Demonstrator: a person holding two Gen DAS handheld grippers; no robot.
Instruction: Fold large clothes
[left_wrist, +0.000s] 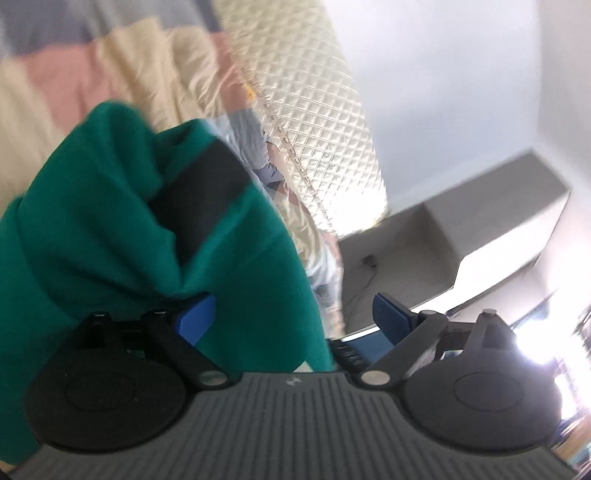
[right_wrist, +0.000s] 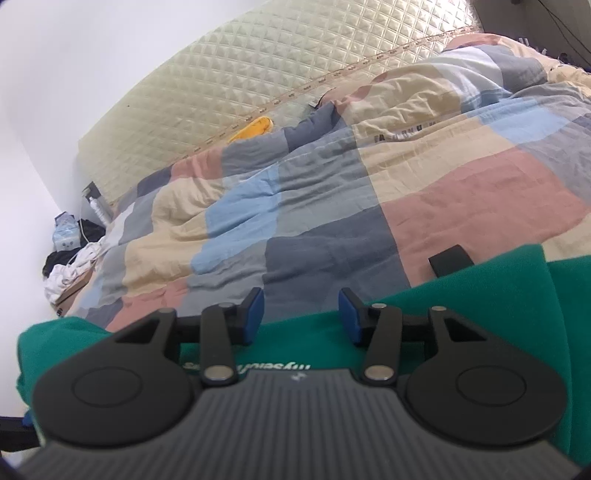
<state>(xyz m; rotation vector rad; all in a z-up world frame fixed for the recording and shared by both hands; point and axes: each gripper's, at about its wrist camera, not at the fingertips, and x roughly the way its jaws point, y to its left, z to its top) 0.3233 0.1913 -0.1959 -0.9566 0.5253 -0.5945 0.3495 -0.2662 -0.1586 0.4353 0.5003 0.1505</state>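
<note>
A green garment with a dark stripe (left_wrist: 110, 229) hangs bunched over the left finger of my left gripper (left_wrist: 295, 317), whose jaws stand wide open; the cloth drapes across the left blue pad (left_wrist: 195, 321) and is not clamped. In the right wrist view the same green garment (right_wrist: 303, 354), with white lettering, lies on the bed under my right gripper (right_wrist: 301, 314). Its jaws are open with nothing between the pads. A black strap end (right_wrist: 450, 260) sticks out at the garment's far edge.
A patchwork quilt (right_wrist: 332, 206) covers the bed. A quilted cream headboard (right_wrist: 258, 74) stands behind it. A yellow item (right_wrist: 253, 129) lies near the headboard. Clutter and clothes (right_wrist: 70, 254) sit by the left wall. A grey shelf (left_wrist: 480, 229) shows in the left wrist view.
</note>
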